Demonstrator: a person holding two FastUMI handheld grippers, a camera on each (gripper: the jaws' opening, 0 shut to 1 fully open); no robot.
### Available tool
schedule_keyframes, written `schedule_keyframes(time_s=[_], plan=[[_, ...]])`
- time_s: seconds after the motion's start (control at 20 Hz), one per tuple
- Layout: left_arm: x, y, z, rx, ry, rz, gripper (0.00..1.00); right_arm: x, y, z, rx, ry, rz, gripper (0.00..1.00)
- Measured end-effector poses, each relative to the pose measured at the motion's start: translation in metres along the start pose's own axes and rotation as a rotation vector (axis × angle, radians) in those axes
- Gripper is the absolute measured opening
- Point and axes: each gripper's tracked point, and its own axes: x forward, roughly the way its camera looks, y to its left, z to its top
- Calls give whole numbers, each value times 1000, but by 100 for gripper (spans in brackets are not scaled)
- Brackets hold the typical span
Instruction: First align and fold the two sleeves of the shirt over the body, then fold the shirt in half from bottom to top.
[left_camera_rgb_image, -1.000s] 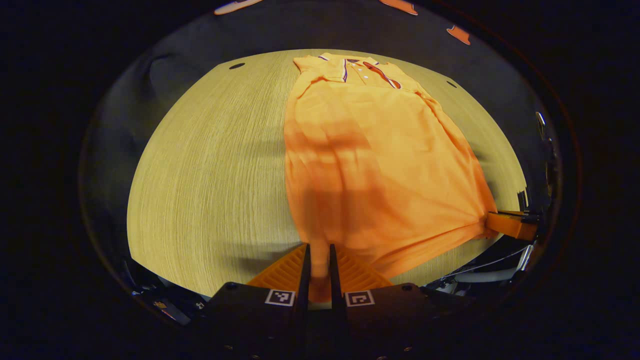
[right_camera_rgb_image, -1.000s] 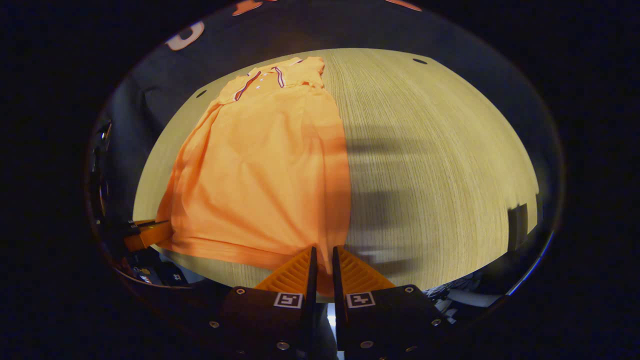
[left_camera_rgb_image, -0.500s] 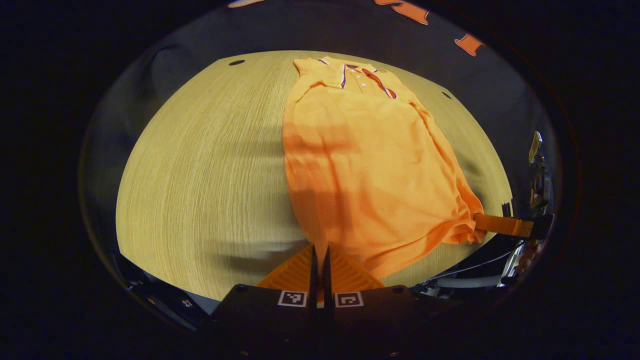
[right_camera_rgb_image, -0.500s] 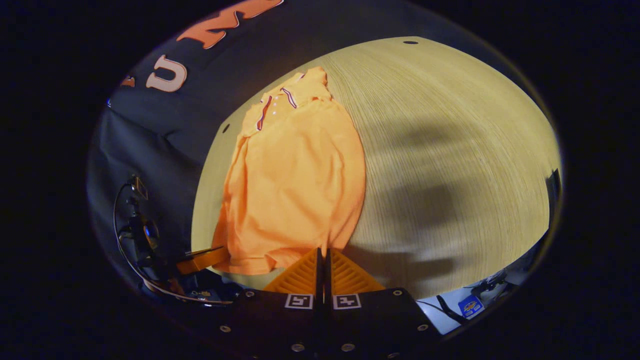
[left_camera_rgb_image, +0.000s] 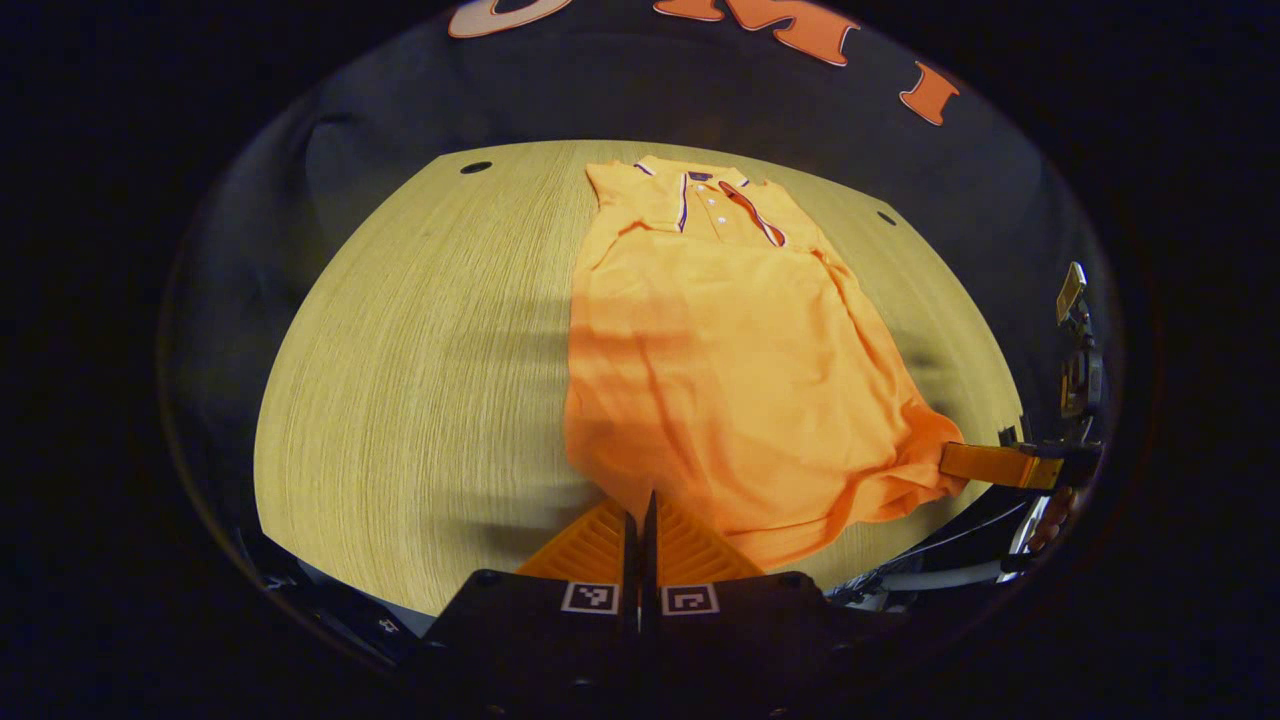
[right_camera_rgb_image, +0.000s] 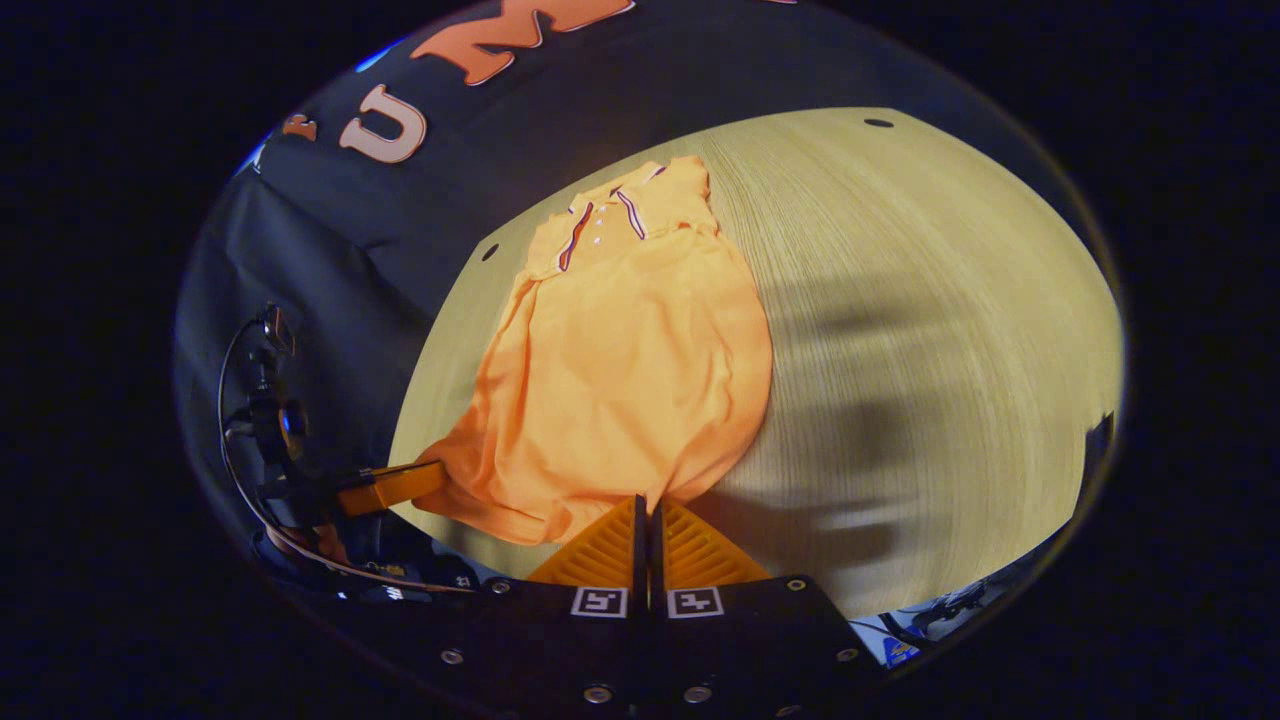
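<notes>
Shirt (left_camera_rgb_image: 730, 350) lay face up on the desk (left_camera_rgb_image: 420, 360), collar (left_camera_rgb_image: 700, 195) at the far end, sleeves apparently already folded in, though the fisheye makes this hard to confirm. Left tongs (left_camera_rgb_image: 638, 520) were pressed together on the near-left hem corner. Right tongs (right_camera_rgb_image: 647, 515) were likewise pressed together on the near-right corner; each also appeared off to the side in the other gripper's view. Hem (left_camera_rgb_image: 850, 490) between the two corners was slack and rumpled, raised slightly off the desk.

Judged step: start of the bottom-to-top fold.

Risks:
- The slack hem could sag or double under during the carry, giving a crooked fold line.
- Uneven travel of the two hands would skew the hem against the collar.
- A thin pinch might slip from either grip.
</notes>
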Motion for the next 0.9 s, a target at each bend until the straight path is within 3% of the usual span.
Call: schedule_keyframes(time_s=[0.25,0.9], plan=[[-10,-3,62,36,-96,-12,1,-3,4,48,-53,-77,-6,0],[27,-15,224,170,-193,-86,1,0,14,190,-57,-226,-62,0]])
